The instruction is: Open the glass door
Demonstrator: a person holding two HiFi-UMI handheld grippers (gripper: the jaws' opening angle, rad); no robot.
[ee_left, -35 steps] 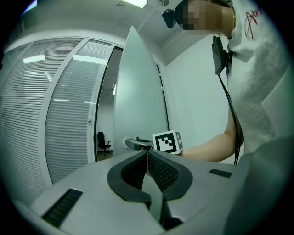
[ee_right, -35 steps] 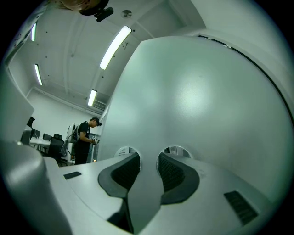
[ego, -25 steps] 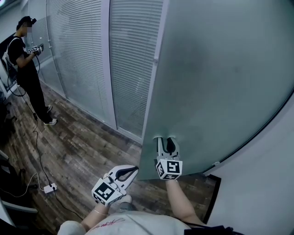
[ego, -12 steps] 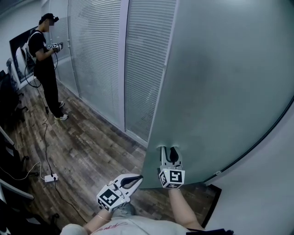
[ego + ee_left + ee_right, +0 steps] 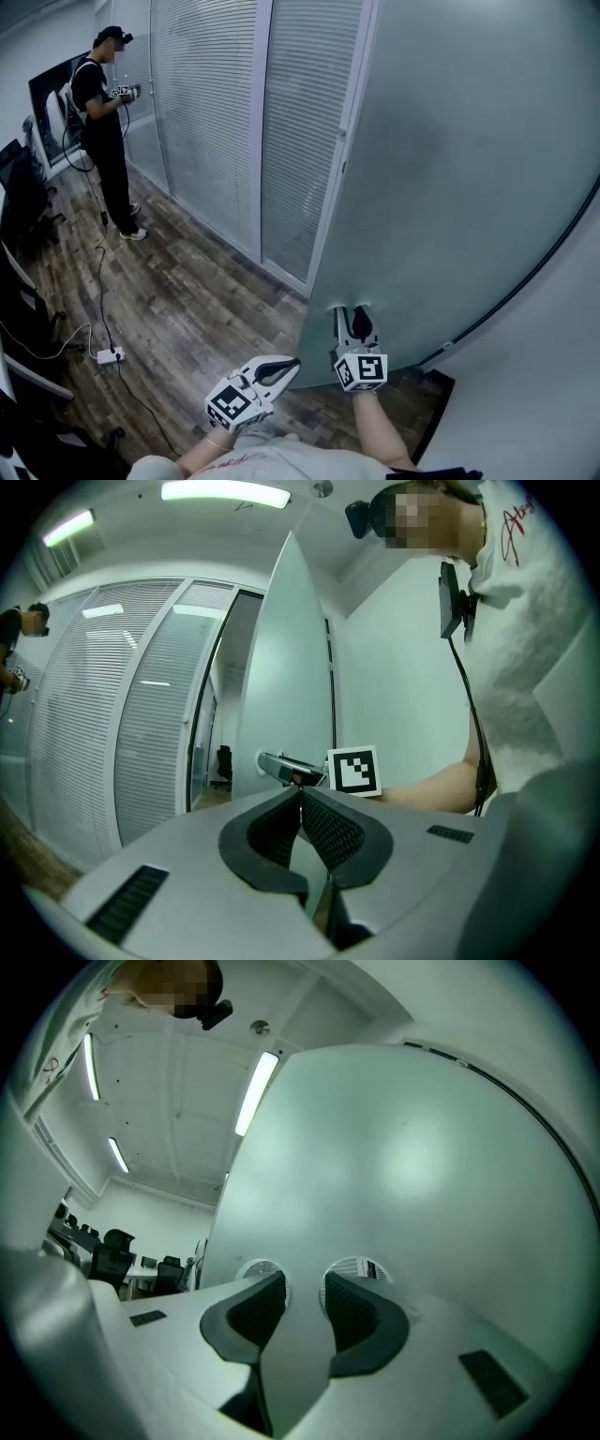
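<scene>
One tall frosted pale-green glass door [image 5: 450,169] stands straight ahead of the right gripper [image 5: 351,315]. Its two jaws are parted and hold nothing, and their tips rest against the pane near its free edge. The left gripper [image 5: 292,364] hangs to the left of the right one with the door's edge ahead of it, jaws closed together and empty.

Supporting surface: dark wood-plank floor [image 5: 202,300]. A white power strip [image 5: 111,355] lies flat on it near the left edge. A thin black cable [image 5: 101,281] trails across the planks from the strip toward the shoes [image 5: 133,233] of a standing person. Dark office chairs [image 5: 21,192] stand along the left edge.
</scene>
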